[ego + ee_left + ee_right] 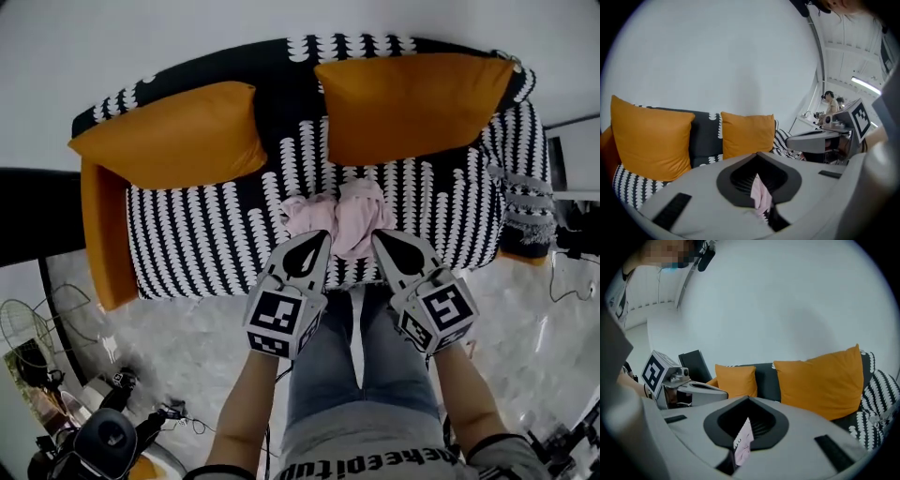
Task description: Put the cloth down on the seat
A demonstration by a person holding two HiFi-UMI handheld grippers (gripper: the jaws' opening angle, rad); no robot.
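Jaws pinch pink cloth (349, 217) — black-white sofa (202, 239), orange cushions (178, 136), white wall (717, 56).

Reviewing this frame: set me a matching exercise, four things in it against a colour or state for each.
Things:
1. cloth
2. left cushion
3. sofa seat
4. left gripper

Colour or state:
A. black with a white pattern
B. orange
C. shut on the cloth
D. pink

Pairs: 1-D, 2-B, 3-A, 4-C
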